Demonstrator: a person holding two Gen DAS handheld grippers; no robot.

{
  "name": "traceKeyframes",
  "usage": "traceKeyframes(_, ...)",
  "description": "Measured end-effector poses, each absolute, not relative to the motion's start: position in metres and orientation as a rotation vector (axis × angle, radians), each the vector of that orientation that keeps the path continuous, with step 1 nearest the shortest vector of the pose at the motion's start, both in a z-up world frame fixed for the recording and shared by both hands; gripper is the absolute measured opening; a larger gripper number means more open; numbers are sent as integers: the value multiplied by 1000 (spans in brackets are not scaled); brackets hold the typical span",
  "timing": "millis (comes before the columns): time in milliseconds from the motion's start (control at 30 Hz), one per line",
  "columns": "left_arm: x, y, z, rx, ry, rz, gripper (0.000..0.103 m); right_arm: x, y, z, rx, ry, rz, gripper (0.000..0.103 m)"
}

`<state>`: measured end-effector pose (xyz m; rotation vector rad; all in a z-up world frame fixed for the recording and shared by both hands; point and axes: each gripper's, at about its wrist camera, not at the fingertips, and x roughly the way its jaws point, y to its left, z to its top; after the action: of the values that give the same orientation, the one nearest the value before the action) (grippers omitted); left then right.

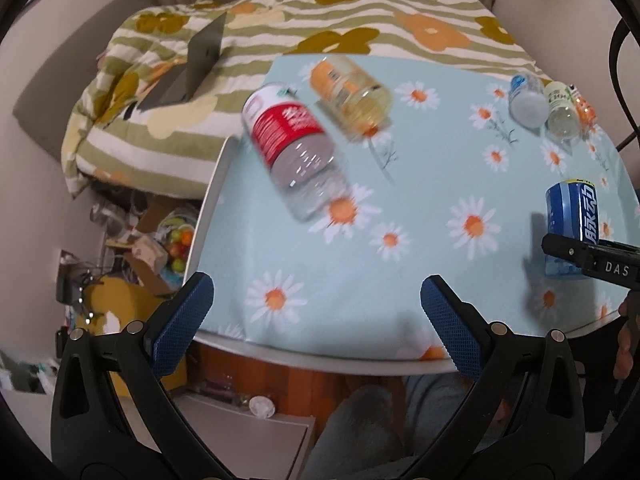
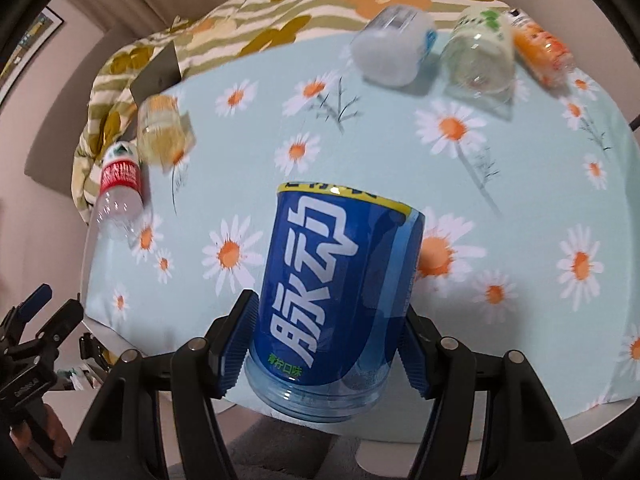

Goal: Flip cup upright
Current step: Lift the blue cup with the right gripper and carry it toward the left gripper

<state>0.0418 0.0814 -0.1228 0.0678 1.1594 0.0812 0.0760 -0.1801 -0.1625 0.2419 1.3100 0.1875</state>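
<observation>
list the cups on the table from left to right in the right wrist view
red-label clear cup → yellow cup → blue cup held in the right gripper → white cup with blue label → clear cup with green label → orange cup

One blue cup (image 2: pixel 336 300); five other cut bottle cups: red (image 1: pixel 290 148), yellow (image 1: pixel 350 94), white (image 2: pixel 394 50), green (image 2: pixel 480 54), orange (image 2: pixel 542 54); two grippers, left (image 1: pixel 316 320) and right (image 2: pixel 326 344); one laptop (image 1: pixel 192 66).

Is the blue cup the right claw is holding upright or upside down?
Upside down, slightly tilted. The blue cup sits between the right claw's pads, its clear ribbed base facing the camera, label end toward the table.
</observation>
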Motion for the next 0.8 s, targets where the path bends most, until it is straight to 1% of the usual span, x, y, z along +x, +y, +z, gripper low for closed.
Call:
traceKeyframes(267,37,99,-136,54,1189,86,103,81,-165,-180,216,1356,181,62)
traceKeyframes(533,39,102,-137,55,1187,78,103,82,-160,-183,187,1366,162,62)
traceKeyframes(567,39,102,-137,55,1186,76,103,81,-160,-183,190,1360,159,64)
traceKeyframes(600,40,102,-136,55,1185,73,103,80,-160,-182,196,1353,158,73)
traceKeyframes(633,40,101,-135,55,1185,71,103,79,-161,-180,203,1345,158,79)
traceKeyframes(667,41,101,-134,51,1185,64,103,79,-162,-177,213,1335,159,91)
traceKeyframes(700,41,101,-132,48,1186,55,103,77,-163,-173,226,1322,159,95)
traceKeyframes(800,43,94,-119,52,1173,34,103,68,-168,-148,259,1257,154,97)
